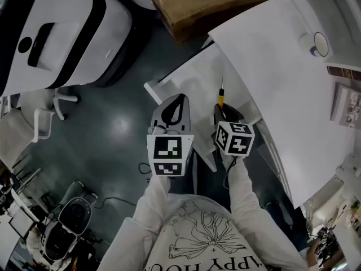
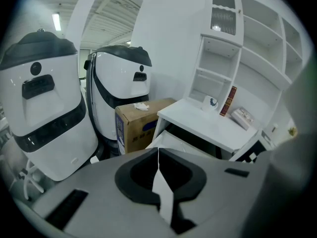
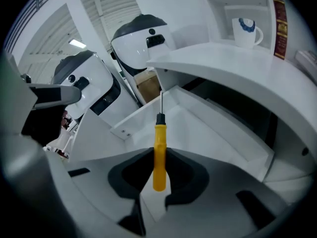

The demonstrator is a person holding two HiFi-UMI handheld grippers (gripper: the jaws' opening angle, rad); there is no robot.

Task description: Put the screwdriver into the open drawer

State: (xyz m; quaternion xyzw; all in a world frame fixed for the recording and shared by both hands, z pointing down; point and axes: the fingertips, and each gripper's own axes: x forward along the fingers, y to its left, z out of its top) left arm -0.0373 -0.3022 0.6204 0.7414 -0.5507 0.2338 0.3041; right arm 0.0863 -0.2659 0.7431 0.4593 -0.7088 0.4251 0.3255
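Right gripper view shows the right gripper (image 3: 159, 151) clamped on the yellow handle of the screwdriver (image 3: 159, 133), its tip held above the open drawer (image 3: 213, 128), so lowering and release seem left, while the left gripper (image 2: 158, 151) is closed and empty.

The white table (image 1: 271, 55), with its open drawer (image 1: 192, 78) pulled out below the top, carries a white mug with a blue mark (image 1: 319, 44), an upright red-brown book (image 3: 280, 29) near it and a flat printed packet (image 1: 347, 103). On the dark grey glossy floor (image 1: 113, 129) stand a brown cardboard box (image 1: 214, 7), just beside the table, and a white machine with a black band (image 1: 56, 33).
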